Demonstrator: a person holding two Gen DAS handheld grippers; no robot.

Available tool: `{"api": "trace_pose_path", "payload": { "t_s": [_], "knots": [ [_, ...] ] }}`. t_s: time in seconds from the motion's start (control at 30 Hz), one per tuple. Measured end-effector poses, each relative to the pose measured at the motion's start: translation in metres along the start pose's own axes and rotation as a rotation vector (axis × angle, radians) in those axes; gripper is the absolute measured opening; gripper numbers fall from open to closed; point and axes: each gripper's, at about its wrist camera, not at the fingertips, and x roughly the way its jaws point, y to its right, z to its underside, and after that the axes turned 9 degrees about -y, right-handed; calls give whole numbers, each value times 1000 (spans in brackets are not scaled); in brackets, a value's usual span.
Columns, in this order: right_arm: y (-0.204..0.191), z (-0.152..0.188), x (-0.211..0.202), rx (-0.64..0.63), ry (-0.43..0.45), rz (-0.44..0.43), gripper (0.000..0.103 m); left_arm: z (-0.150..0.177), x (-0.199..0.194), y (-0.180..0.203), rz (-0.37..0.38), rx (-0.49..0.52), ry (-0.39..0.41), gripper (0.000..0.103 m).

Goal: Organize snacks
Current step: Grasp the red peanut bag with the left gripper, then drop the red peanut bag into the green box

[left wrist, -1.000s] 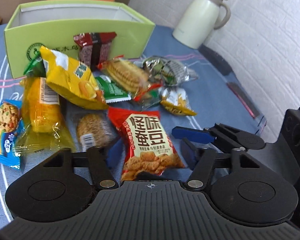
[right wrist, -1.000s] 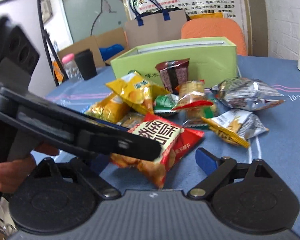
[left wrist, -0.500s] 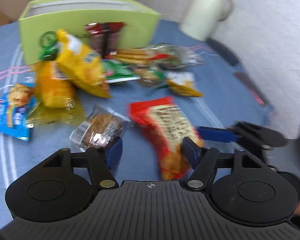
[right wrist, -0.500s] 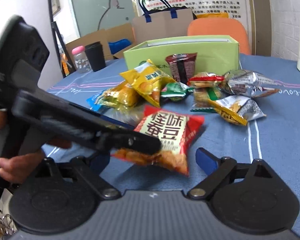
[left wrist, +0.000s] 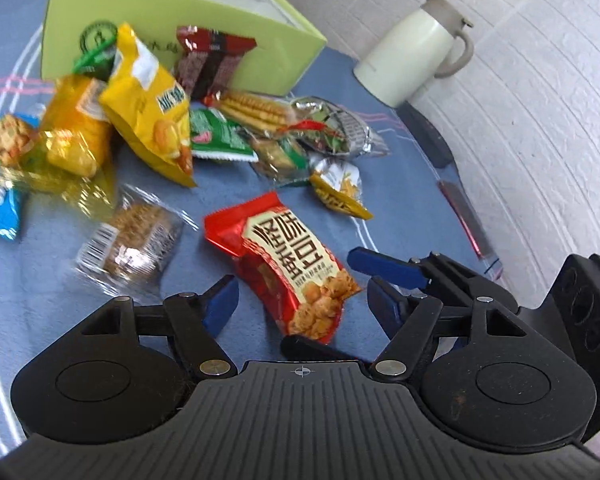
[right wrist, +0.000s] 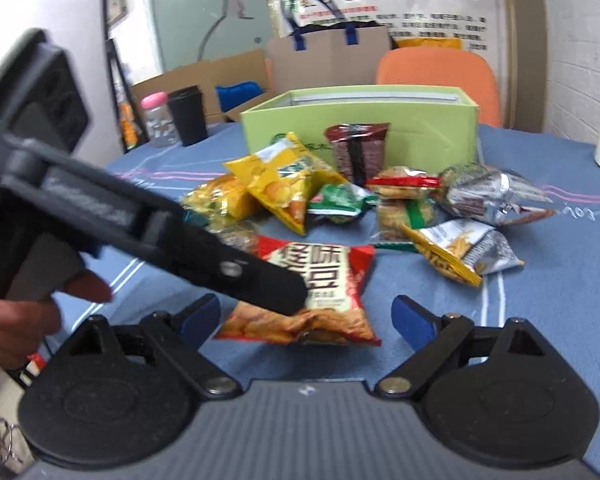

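Observation:
A red snack bag (left wrist: 288, 264) with Chinese print lies on the blue tablecloth between the open fingers of my left gripper (left wrist: 300, 300). It also shows in the right wrist view (right wrist: 316, 292), between the open fingers of my right gripper (right wrist: 308, 316). The left gripper's body (right wrist: 140, 216) crosses that view over the bag's left side. Neither gripper holds anything. Behind lies a pile of snacks: a yellow chip bag (left wrist: 148, 104), a clear-wrapped cake (left wrist: 136, 236), a dark red packet (left wrist: 212, 60) leaning on the green box (left wrist: 172, 28).
A cream thermos jug (left wrist: 416, 48) stands at the table's back right near the white brick wall. An orange chair (right wrist: 440, 76), a paper bag and cardboard boxes are behind the table. A black cup (right wrist: 188, 116) and a pink-lidded bottle (right wrist: 156, 120) stand at the far left.
Both grippers have pulled back and lifted a little from the red bag. The bag now lies turned at an angle, apart from the cake packet. The left view has swung left.

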Motion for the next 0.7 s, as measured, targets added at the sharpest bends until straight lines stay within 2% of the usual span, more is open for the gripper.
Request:
{"api": "trace_pose_path", "payload": {
  "t_s": [0.1,0.2,0.23,0.27,0.3,0.33,0.4,0.57,0.7],
  "knots": [
    [1,-5,11,-24,-9,25,93,-3,8,-4,-35,-37,1,60],
    [4,-5,29,-15,-38,-4,93,-7,10,-7,-21,-54,16,56],
    [0,-5,31,-41,-30,6,85,-8,11,-8,-22,-50,15,53],
    [-4,-5,30,-59,-31,8,77,-8,12,-8,-20,-40,11,38],
    [-7,-7,28,-62,-34,12,77,-8,14,-8,-19,-39,-3,23],
    [-9,-7,25,-65,-32,16,75,-7,13,-7,-38,-29,9,21],
    [-9,-7,17,-58,-19,27,75,-7,9,-4,-25,-14,15,16],
    [-5,-37,-2,-85,56,86,76,-31,-8,8,48,19,61,16],
    [10,-94,5,-161,127,157,76,-90,-23,20,46,74,136,17]
  ]
}}
